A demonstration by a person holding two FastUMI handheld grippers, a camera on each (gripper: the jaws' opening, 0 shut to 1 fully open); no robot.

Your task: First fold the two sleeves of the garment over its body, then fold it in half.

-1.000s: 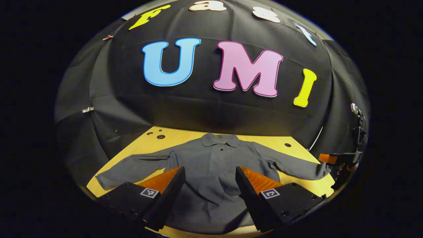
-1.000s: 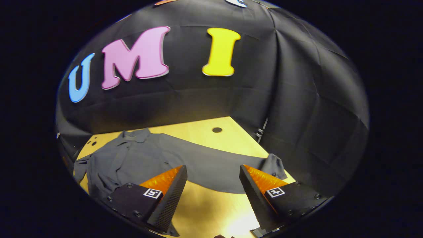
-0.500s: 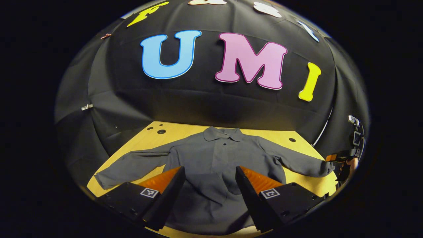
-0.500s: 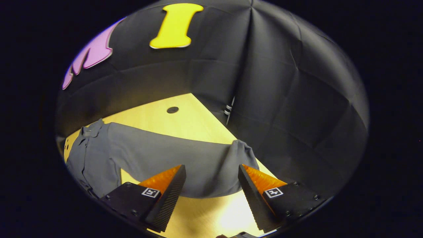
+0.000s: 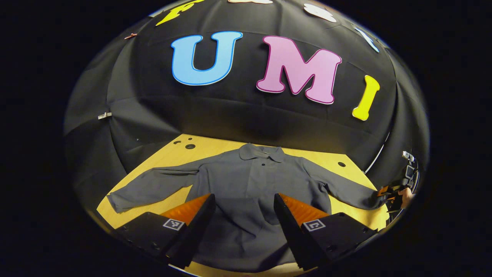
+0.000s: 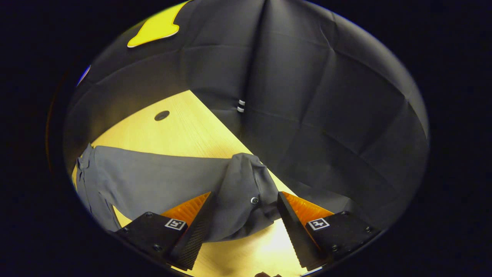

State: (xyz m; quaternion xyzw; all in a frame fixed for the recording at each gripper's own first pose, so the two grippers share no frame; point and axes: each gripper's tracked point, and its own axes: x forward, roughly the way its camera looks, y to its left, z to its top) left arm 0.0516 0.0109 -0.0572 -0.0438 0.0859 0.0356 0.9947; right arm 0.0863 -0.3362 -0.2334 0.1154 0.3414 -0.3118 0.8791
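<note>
Shirt (image 5: 250, 188) lies flat on the worktop (image 5: 184, 154), both sleeves out at nine and three o'clock: nothing folded yet. My right claw (image 6: 245, 204), jaws wide, straddles the right cuff (image 6: 246, 184) ungripped; my left claw (image 5: 243, 206) hovers open, empty.

Over the last second the right claw (image 6: 244, 200) has swung toward the cuff (image 6: 246, 184) of the garment's sleeve (image 6: 161, 181). In the right gripper view the cuff, which lay off beyond the right finger, now sits between the two spread fingers, with its button just between the tips; the collar has slid to the left edge of that view. In the left gripper view the right claw (image 5: 388, 190) has drawn farther off and lower at the right edge, beside the sleeve's end. The left claw (image 5: 244, 200) has tipped slightly, so the garment (image 5: 250, 184) shows a little higher on the worktop (image 5: 173, 150).
</note>
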